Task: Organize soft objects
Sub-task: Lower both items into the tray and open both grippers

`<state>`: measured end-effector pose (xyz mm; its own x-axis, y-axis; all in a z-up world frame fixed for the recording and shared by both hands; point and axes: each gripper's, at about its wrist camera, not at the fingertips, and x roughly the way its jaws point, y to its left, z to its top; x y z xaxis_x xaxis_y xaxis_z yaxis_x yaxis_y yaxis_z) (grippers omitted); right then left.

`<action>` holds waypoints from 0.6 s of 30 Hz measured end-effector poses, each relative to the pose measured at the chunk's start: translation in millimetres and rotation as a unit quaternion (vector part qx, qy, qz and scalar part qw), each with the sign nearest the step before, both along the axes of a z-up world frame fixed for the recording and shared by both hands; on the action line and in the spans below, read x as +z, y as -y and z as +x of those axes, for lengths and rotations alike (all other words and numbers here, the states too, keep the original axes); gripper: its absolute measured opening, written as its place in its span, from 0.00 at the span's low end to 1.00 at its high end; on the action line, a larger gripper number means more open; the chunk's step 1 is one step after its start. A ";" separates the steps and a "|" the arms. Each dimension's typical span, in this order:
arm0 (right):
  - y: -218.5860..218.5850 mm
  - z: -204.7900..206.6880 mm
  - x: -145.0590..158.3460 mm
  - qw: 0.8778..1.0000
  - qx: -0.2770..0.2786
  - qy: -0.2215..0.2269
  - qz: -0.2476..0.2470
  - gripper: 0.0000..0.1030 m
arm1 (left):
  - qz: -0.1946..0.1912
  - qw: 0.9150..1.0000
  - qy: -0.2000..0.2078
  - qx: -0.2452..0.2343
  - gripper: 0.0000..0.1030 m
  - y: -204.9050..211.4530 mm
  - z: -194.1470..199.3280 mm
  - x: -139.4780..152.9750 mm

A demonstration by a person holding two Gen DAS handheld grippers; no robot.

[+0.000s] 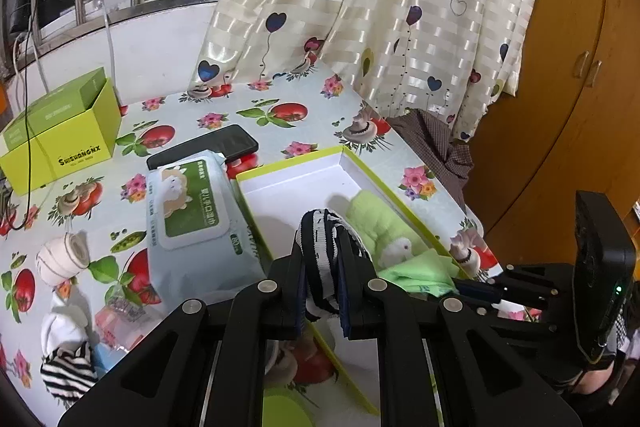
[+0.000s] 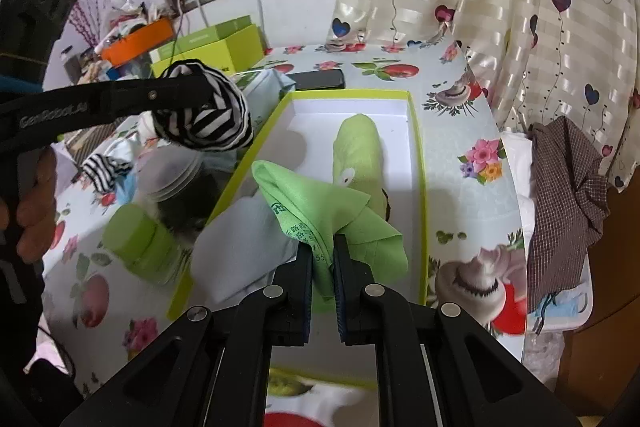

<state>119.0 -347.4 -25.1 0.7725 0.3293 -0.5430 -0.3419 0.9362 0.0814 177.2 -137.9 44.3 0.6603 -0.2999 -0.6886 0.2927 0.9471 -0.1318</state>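
My left gripper (image 1: pixel 323 247) is shut on a rolled black-and-white striped sock (image 1: pixel 320 259) and holds it above the near left part of the open yellow-green box (image 1: pixel 288 169). In the right wrist view the same sock (image 2: pixel 208 115) hangs over the box's left rim (image 2: pixel 264 131). My right gripper (image 2: pixel 322 247) is shut on a green cloth (image 2: pixel 304 203) above the box. A rolled green towel (image 2: pixel 358 151) lies inside the box, also in the left wrist view (image 1: pixel 380 223).
A wet-wipes pack (image 1: pixel 192 211), a black phone (image 1: pixel 224 145) and a green carton (image 1: pixel 60 131) lie left of the box. A white sock roll (image 1: pixel 62 259), another striped sock (image 1: pixel 68 373) and a green-capped bottle (image 2: pixel 140 243) sit near left. A curtain (image 2: pixel 500 7) hangs behind.
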 end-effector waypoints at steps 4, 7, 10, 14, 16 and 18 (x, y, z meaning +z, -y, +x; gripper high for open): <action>-2.5 7.4 2.3 1.000 0.005 0.000 0.000 0.09 | 0.004 1.000 -0.008 0.003 0.13 3.9 8.4 -3.6; -7.3 3.2 0.8 1.000 0.015 -0.002 -0.007 0.09 | 0.007 1.000 -0.017 0.003 0.13 6.3 15.2 -9.0; -9.9 0.1 -3.9 1.000 0.019 -0.012 -0.015 0.10 | 0.008 1.000 -0.031 0.001 0.13 9.5 21.4 -16.2; -10.1 -0.7 -10.1 0.999 0.021 -0.023 -0.021 0.10 | 0.009 0.999 -0.044 0.002 0.13 13.2 29.0 -24.1; -10.9 2.2 -13.1 0.999 0.024 -0.028 -0.024 0.11 | 0.006 0.999 -0.052 -0.001 0.13 15.6 33.2 -27.5; -10.2 5.0 -15.4 0.999 0.024 -0.034 -0.024 0.15 | 0.008 0.998 -0.060 -0.004 0.15 18.2 37.9 -30.9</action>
